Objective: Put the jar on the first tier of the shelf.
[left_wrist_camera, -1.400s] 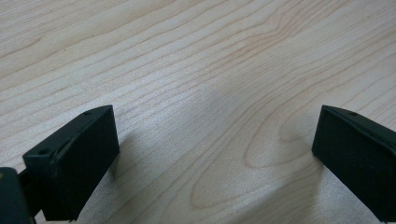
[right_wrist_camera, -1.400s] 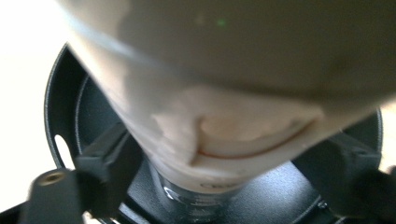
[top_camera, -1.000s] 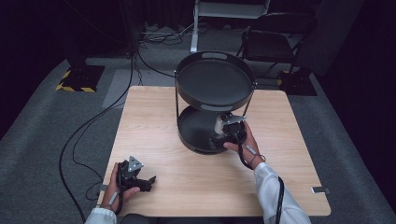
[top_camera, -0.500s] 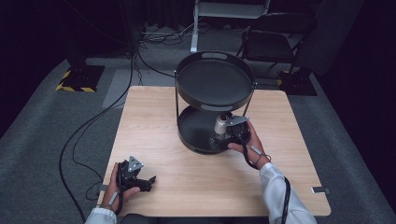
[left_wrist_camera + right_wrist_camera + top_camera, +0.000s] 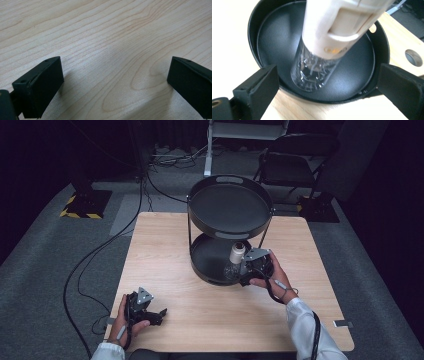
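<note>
A grinder (image 5: 235, 257) with a clear glass base and a cream top stands on the lower tray (image 5: 205, 255) of a black two-tier stand, near that tray's front right rim. My right gripper (image 5: 243, 270) is just in front of it, open. In the right gripper view the grinder (image 5: 322, 50) rises between and beyond the wide-apart jaws of the right gripper (image 5: 328, 75), touching neither, with the lower tray (image 5: 254, 22) around it. My left gripper (image 5: 157, 312) lies on the table's front left, open. In its own view the left gripper (image 5: 115, 65) has bare wood between its jaws.
The upper tray (image 5: 230, 205) overhangs the back of the lower one on thin black posts. The wooden table (image 5: 200, 320) has a small tape strip (image 5: 341, 323) at its front right. Cables (image 5: 90, 265) run over the floor to the left, and a chair (image 5: 295, 155) stands behind.
My right gripper has drawn back a little toward the table's front right, and the grinder's cream top now shows apart from it. The left gripper has stayed put.
</note>
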A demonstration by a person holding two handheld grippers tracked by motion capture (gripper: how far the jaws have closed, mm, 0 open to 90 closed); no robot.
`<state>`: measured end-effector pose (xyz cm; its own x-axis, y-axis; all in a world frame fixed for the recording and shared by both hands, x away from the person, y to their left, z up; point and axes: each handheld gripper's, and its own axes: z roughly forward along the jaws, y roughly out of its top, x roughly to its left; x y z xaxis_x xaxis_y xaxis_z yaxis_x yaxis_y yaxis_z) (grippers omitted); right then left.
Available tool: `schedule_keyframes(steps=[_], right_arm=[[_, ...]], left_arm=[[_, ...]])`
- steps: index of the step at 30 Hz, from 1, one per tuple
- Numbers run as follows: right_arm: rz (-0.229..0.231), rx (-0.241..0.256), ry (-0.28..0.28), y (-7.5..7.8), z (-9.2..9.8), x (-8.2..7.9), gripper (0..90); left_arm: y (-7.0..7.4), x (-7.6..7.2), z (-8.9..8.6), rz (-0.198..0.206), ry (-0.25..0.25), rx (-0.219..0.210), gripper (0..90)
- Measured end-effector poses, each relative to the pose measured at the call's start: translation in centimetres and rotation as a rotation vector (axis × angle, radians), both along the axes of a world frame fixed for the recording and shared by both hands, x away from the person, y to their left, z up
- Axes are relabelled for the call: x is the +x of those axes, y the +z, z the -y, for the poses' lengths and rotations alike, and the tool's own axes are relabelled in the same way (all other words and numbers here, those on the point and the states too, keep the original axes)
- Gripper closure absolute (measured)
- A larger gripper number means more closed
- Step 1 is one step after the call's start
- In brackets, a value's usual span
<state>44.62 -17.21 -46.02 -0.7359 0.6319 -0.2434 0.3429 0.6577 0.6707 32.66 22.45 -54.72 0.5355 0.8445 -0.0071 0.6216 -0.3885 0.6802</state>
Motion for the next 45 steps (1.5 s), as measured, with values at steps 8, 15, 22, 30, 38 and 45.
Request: schedule_keyframes(steps=[8, 15, 22, 30, 38, 45], right_arm=[[-0.012, -0.029, 0.034, 0.2, 0.8, -1.2, 3.6], [0.002, -0.055, 0.047, 0.6, 1.9, -2.1, 3.6], [0.013, -0.080, 0.057, 0.8, 2.8, -3.1, 3.6], [0.010, -0.094, 0.073, 0.7, 4.1, -4.2, 3.6], [0.025, -0.133, 0.069, 0.1, 5.5, -5.3, 3.6], [0.021, -0.128, 0.054, -0.3, 7.1, -6.1, 3.6]], left_arm=[[0.0, 0.0, 0.0, 0.000, 0.000, 0.000, 0.2], [0.0, 0.0, 0.0, 0.000, 0.000, 0.000, 0.2], [0.0, 0.0, 0.0, 0.000, 0.000, 0.000, 0.2], [0.0, 0.0, 0.0, -0.001, 0.000, 0.001, 0.3], [0.0, 0.0, 0.0, -0.001, 0.000, 0.000, 0.2], [0.0, 0.0, 0.0, 0.000, 0.000, 0.000, 0.2]])
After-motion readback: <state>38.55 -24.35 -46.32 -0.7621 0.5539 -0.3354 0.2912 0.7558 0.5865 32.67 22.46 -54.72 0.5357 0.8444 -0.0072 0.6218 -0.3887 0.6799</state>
